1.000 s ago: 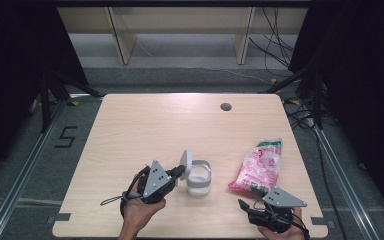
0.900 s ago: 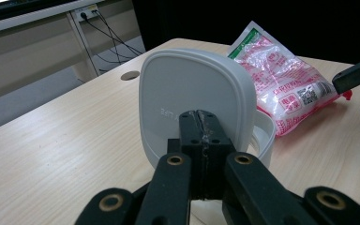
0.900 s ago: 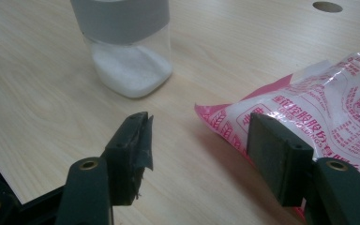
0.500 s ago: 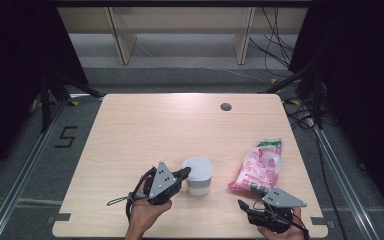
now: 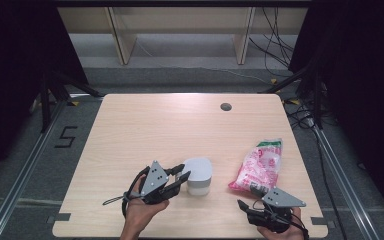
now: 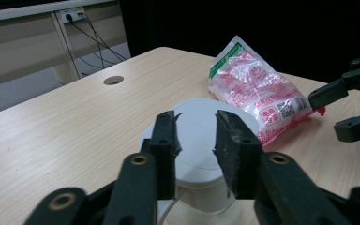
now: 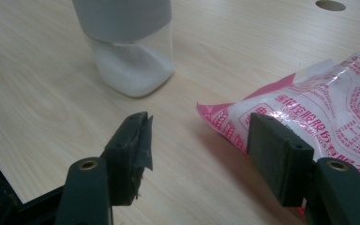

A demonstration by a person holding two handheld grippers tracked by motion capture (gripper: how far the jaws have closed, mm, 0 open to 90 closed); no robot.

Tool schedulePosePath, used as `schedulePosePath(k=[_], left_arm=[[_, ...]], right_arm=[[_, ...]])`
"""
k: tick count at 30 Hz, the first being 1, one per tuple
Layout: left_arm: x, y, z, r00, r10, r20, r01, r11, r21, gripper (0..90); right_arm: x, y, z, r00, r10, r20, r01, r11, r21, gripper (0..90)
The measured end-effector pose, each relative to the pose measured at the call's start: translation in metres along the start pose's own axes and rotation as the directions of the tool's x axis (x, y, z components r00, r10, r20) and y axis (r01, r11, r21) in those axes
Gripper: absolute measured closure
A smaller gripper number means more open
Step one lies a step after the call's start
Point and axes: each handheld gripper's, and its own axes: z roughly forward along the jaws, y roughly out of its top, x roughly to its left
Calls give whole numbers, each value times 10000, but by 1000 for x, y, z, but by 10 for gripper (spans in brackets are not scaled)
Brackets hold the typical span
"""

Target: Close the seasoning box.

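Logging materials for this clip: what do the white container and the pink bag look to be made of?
The white container looks like clear plastic with an opaque matte white lid; white grains show through its wall. The pink bag looks like thin glossy plastic film: it crinkles, glints and is partly see-through, with red print.

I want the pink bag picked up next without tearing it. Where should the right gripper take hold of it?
Probably the near bottom corner of the pink bag, coming in level from the person's side. It lies flat with that thin sealed edge nearest the open right gripper, so the jaws can close across it.
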Motion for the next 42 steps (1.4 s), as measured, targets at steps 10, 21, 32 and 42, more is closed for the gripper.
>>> schedulePosePath(k=[10,21,32,42], left_arm=[[5,-8,-4,9992,-385,-59,385,9992,82,359],[1,-19,-10,9975,-695,-87,695,9976,46,276],[-5,-34,-16,9976,-656,-207,662,9973,305,257],[-12,-44,-17,9979,-576,-312,590,9972,469,239]], right_arm=[[3,0,-1,9979,642,-9,-642,9979,-131,383],[0,1,0,9990,413,-184,-419,9986,-321,350],[1,0,2,9987,396,-319,-408,9985,-366,326],[2,-1,4,9987,213,-471,-226,9994,-261,311]])
